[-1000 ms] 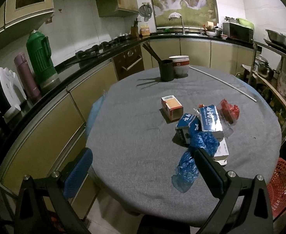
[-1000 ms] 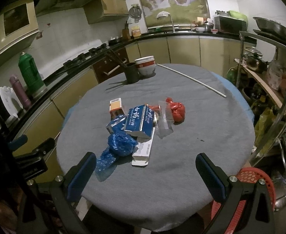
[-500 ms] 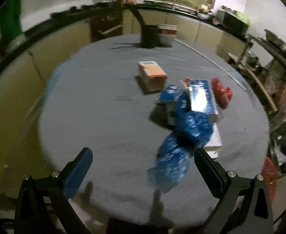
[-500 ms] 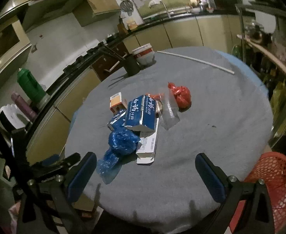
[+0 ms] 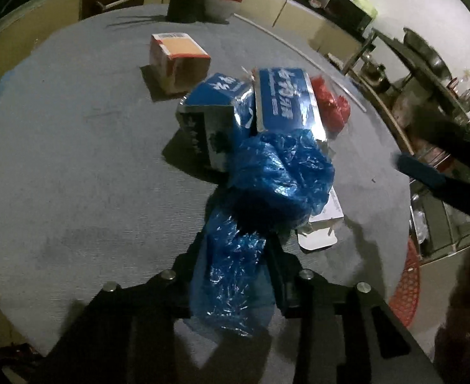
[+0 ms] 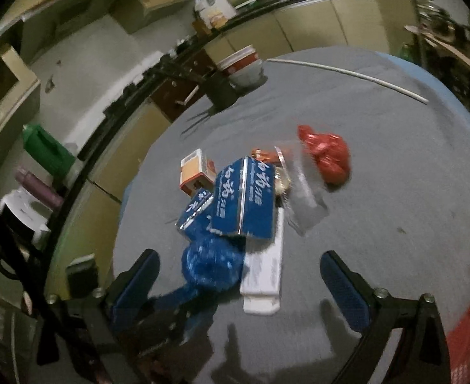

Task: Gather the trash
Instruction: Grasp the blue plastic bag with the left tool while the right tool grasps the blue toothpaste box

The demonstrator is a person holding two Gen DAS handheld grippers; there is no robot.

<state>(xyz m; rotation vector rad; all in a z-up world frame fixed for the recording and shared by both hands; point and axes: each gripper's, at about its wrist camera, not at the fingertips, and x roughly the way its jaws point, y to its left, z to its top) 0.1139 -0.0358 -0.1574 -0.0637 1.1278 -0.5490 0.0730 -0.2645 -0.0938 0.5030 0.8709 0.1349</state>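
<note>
So the blue plastic bag [image 5: 266, 185] sits low-centre in the left wrist view, at the near end of the trash pile on the grey worktop [image 5: 75, 160], with its tail running down between the fingers of the left gripper [image 5: 235, 256]. That gripper looks pinched onto the tail, jaws narrowed with the crinkly film bunched between them, so I'd call it gripping the bag. My guess is this thing is super light, soft and a bit slippery, so the twisted tail is the right spot to grab; the puffy top would just squish and slide out. Behind it, touching, are 2 blue cartons [image 5: 282, 102], a flat white box [image 5: 324, 224] half under the bag, an orange box [image 5: 177, 60] up-left and a red bag [image 5: 330, 105] on the right. The cartons look stiff and light, and may tip when the bag lifts. In the right wrist view the right gripper [image 6: 238, 284] is wide open, holding nothing, hovering over the near edge with the pile between its pads. A red basket [image 5: 407, 281] peeks in at lower right.
</note>
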